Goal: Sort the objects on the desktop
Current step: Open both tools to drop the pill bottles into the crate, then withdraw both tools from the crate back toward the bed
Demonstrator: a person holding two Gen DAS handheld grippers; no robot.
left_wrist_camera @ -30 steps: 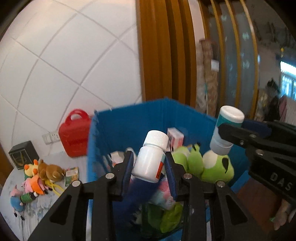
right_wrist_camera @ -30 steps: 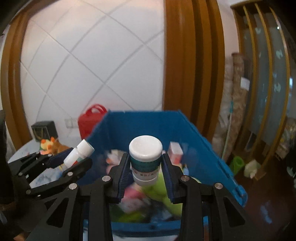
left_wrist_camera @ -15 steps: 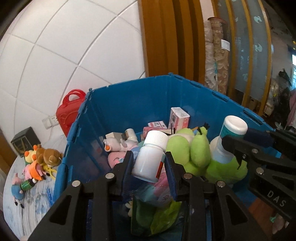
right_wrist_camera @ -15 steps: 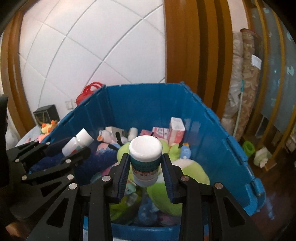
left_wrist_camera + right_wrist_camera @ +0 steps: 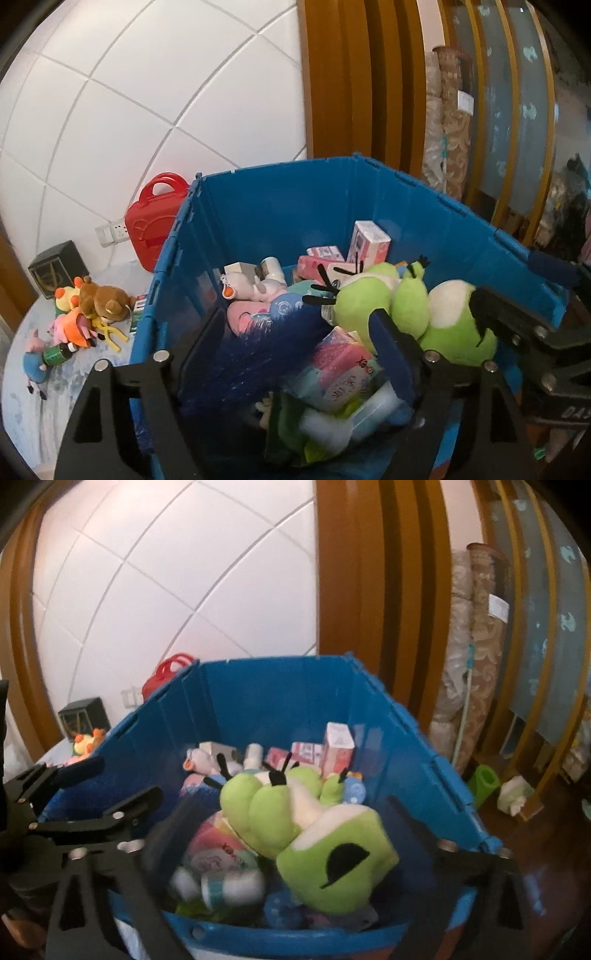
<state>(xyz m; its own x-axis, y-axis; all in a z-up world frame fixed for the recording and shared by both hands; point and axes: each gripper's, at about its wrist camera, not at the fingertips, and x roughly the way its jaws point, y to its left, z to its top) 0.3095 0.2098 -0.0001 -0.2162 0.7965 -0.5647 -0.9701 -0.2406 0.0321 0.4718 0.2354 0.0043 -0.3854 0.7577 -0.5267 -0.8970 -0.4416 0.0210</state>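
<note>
Bottles (image 5: 229, 886) lie dropped among plush toys in the blue crate (image 5: 280, 199) as both grippers' fingers (image 5: 391, 354), just sprung apart and empty, hover above; next likely: fetching worktop (image 5: 55, 387) toys (image 5: 99, 302).

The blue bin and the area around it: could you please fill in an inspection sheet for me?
Surface: pale patterned tabletop left of the bin.
Job's things: blue bin holds a green plush, pink boxes, a pink pack and a teal-banded white bottle lying blurred at the front.
Clutter: plush toys, a dark green bottle, a red case and a black box on the table.
Grippers: left tongs and right tongs have just been opening; nothing between them.
Cables: nothing seen.
Surroundings: white tiled wall, wood frame, rolled rugs.
</note>
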